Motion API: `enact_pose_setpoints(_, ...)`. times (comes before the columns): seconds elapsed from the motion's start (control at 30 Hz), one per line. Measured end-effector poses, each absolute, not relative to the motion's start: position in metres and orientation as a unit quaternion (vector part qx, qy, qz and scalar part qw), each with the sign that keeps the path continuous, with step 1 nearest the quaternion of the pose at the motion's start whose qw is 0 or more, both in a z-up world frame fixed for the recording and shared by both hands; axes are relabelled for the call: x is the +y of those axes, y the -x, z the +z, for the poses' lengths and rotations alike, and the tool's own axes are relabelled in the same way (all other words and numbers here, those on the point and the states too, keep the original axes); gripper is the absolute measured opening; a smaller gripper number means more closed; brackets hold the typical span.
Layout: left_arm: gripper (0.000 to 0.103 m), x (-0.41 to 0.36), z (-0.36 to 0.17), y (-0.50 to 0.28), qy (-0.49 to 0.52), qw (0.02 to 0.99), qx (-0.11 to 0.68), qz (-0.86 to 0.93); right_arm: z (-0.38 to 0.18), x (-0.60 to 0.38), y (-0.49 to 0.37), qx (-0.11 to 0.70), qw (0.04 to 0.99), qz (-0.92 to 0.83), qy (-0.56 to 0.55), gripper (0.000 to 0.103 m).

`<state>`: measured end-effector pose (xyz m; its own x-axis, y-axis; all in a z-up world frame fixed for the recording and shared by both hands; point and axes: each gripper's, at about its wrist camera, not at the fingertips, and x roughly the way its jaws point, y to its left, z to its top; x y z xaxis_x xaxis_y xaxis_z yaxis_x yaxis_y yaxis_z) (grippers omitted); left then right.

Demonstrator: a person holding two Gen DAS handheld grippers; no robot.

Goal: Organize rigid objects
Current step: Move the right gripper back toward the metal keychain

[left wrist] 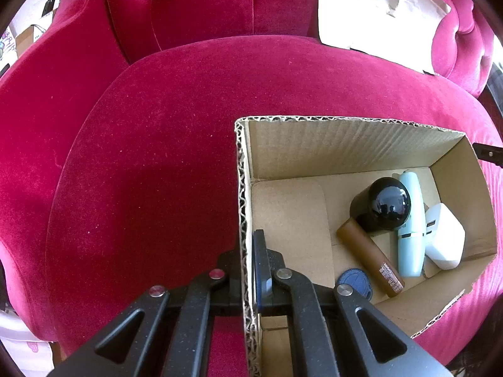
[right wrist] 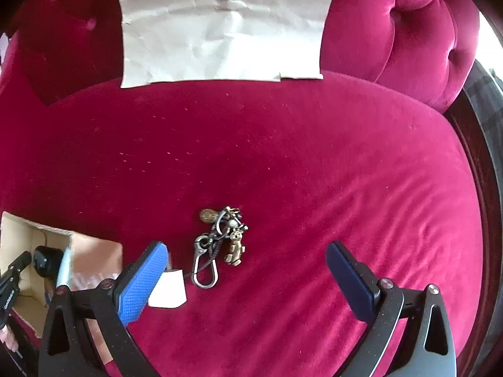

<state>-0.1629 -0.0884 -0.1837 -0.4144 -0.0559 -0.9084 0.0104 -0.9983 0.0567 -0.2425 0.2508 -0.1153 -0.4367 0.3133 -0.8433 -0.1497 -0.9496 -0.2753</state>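
My left gripper [left wrist: 248,264] is shut on the left wall of an open cardboard box [left wrist: 242,188] that sits on the red velvet seat. In the box lie a black round-headed device [left wrist: 382,209], a brown tube [left wrist: 371,257], a mint green device [left wrist: 410,229], a white charger [left wrist: 443,238] and a blue round disc [left wrist: 355,284]. My right gripper [right wrist: 248,270] is open just above a metal keychain [right wrist: 220,245] with brass charms and a white tag [right wrist: 168,287]. The keychain lies on the seat between the fingers, nearer the left one. The box corner [right wrist: 34,251] shows at the left.
The red velvet sofa seat [right wrist: 298,163] spreads all around, with a tufted backrest [left wrist: 188,6] behind. A crumpled sheet of white paper [right wrist: 223,25] leans against the backrest. A dark wooden frame edge [right wrist: 481,163] runs along the right side.
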Motion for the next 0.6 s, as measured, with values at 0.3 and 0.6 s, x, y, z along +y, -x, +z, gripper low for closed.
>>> enact_pose_setpoints(0.3,0.004,-0.09,-0.184,0.162,-0.541,0.019,-0.021,-0.841,-0.137,0.268,0.256,-0.045,0.153,0.837,0.524,0.103)
enact_pose_setpoints(0.6,0.004,-0.079,-0.185,0.16,-0.54,0.018,-0.021,-0.841,-0.143,0.27,0.261,-0.044,0.154,0.835,0.527,0.09)
